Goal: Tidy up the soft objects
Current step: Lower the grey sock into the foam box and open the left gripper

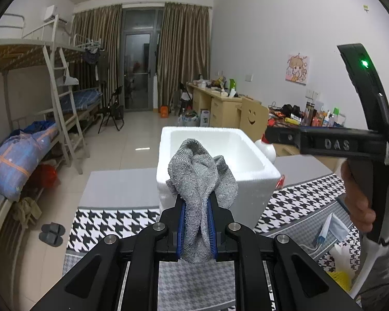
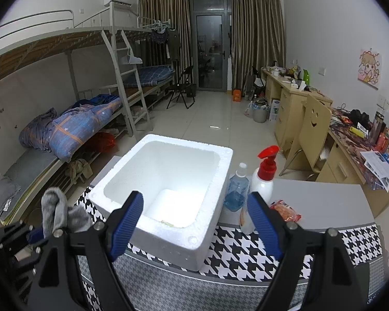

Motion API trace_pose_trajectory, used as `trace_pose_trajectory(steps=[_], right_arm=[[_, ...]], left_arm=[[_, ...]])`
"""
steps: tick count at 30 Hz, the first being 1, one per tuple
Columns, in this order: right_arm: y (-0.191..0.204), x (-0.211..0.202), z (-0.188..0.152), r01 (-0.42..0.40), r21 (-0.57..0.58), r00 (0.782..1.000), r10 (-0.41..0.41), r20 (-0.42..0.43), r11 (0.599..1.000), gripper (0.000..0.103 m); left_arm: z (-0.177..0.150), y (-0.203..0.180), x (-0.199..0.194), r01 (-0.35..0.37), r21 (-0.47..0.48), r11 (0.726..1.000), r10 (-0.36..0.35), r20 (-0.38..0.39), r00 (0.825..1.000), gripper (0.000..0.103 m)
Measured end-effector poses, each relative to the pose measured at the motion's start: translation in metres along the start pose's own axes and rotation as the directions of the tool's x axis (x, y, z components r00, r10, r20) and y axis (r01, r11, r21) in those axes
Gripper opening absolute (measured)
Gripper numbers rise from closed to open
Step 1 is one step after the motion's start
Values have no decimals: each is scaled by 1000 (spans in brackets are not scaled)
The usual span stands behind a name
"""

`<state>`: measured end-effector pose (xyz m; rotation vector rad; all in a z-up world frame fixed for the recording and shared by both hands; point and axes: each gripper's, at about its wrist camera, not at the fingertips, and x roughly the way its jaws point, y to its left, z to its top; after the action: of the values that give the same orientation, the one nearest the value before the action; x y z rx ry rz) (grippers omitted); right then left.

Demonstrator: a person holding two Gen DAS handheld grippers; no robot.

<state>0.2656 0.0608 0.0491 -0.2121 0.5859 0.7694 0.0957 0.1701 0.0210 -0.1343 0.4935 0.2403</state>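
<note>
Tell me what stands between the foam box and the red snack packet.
Right wrist view: a blue bottle and a red-pump bottle stand between foam box and snack packet.

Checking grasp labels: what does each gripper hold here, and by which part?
Left gripper: shut on the gray cloth, pinched near its lower end, the bunched rest standing above. Right gripper: open, holding nothing.

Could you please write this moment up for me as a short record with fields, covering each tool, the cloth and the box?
left tool: shut on the grey cloth, held above the patterned table cover
right tool: open, nothing between its fingers
white foam box: open-topped, on the table cover, no cloth inside
beside the box: blue bottle, white pump bottle with red top
step left: cloth not yet in the box
</note>
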Motion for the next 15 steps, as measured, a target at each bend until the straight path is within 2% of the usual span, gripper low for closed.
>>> trace_pose_trajectory(steps=[8,15], right_arm=[[-3,-12,-4,11,3,1000,-11,27,1000,95],[-9,-17,-10,4,24,1000,-4,4,1000,95]], left_arm=[[15,-3,3,-2,11,1000,2,22,1000,16],[26,-10,11,7,27,1000,-8,24,1000,16]])
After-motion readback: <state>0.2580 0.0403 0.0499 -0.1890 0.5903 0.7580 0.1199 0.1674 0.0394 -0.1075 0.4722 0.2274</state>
